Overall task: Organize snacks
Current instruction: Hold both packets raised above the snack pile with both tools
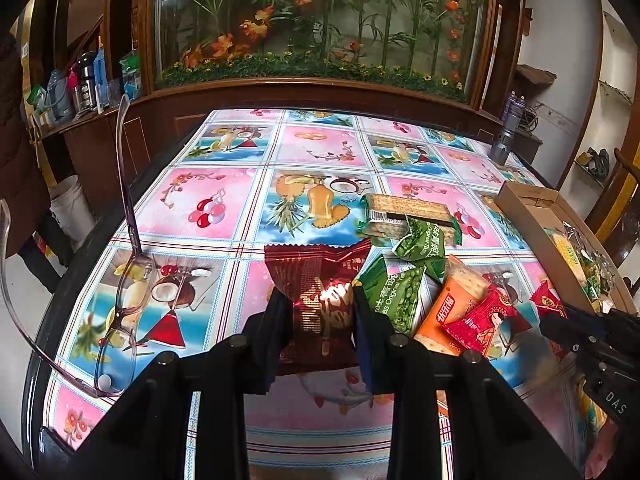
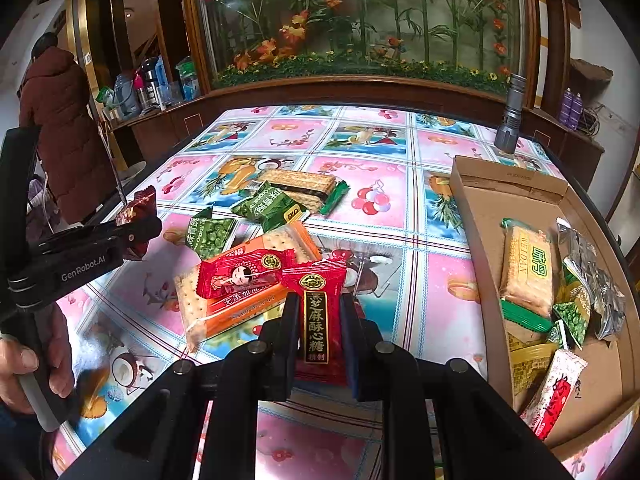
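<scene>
Status: partly done. Right gripper (image 2: 319, 326) jaws clamped on a bright red candy sachet w/ black label (image 2: 320, 300), raised above the desk (image 2: 440, 280). Left gripper (image 1: 314, 316) jaws clamped on a dark red foil snack packet (image 1: 316, 280). Open brown cardboard box (image 2: 476, 216) at desk's right edge already holds approx. half the snacks. Remaining on the desk: two green pea packets (image 2: 212, 232), an orange cracker pack (image 2: 240, 304), a red candy (image 2: 244, 274), a biscuit pack (image 2: 304, 184).
</scene>
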`<act>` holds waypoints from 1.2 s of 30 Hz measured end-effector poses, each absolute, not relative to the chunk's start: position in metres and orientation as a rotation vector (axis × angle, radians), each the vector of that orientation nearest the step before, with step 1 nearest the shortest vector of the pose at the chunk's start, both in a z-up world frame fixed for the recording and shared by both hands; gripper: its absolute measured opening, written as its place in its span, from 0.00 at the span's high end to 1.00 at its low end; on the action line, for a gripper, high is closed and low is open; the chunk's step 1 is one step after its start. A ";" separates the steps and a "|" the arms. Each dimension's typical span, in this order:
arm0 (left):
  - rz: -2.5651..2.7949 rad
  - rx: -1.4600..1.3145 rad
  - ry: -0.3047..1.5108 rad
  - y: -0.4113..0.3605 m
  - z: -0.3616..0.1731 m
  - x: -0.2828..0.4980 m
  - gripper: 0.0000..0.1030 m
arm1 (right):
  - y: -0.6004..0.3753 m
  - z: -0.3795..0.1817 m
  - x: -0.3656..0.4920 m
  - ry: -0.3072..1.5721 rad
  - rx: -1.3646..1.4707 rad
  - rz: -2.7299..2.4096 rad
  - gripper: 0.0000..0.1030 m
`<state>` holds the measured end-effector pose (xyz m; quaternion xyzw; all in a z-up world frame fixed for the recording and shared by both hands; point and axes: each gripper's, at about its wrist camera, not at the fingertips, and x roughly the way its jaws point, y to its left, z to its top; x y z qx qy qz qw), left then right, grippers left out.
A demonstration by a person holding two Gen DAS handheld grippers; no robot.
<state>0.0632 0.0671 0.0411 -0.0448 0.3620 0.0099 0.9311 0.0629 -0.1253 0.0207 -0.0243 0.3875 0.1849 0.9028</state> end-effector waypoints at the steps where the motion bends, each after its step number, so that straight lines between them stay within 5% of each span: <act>1: 0.020 -0.092 0.742 0.067 0.041 0.063 0.71 | -0.125 0.021 0.063 0.799 -0.050 0.383 0.80; 36: 0.018 -0.085 0.737 0.064 0.042 0.061 0.71 | -0.130 0.023 0.063 0.793 -0.033 0.379 0.80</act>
